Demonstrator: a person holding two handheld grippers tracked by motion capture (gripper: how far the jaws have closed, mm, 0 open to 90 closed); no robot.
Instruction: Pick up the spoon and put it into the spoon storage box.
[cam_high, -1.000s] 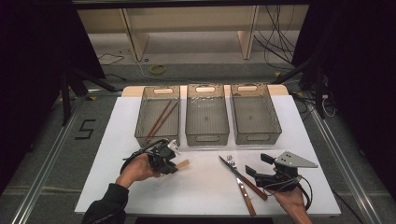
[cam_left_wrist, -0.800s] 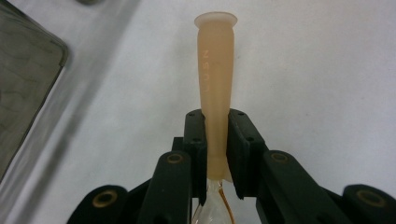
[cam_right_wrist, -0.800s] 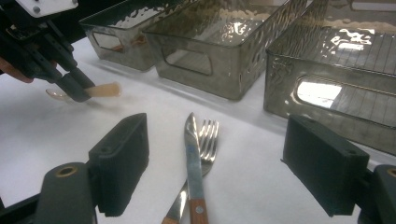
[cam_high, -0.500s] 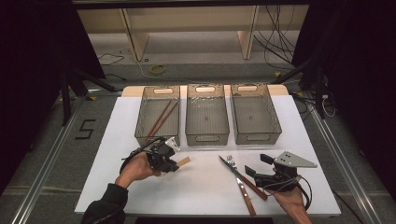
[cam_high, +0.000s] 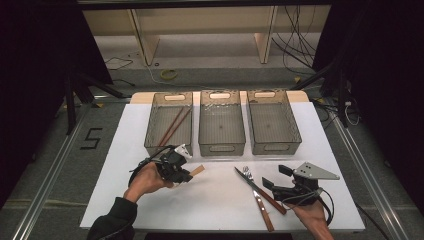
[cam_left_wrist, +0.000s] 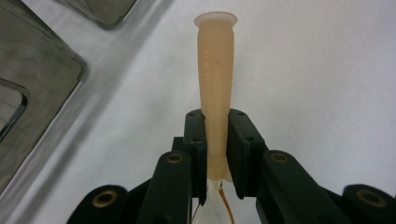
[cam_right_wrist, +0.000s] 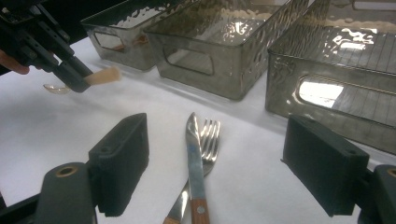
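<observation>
Left gripper view: the left gripper (cam_left_wrist: 216, 154) is clamped on a pale plastic spoon (cam_left_wrist: 215, 79), handle jutting past the tips, above the white table (cam_left_wrist: 317, 70). Right gripper (cam_right_wrist: 224, 177) gapes around the knife (cam_right_wrist: 194, 158) and fork (cam_right_wrist: 210, 140).

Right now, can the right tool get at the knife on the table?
Probably yes. The right tool is open, and the knife lies on the white table between its jaws beside the fork, with nothing over it.
</observation>
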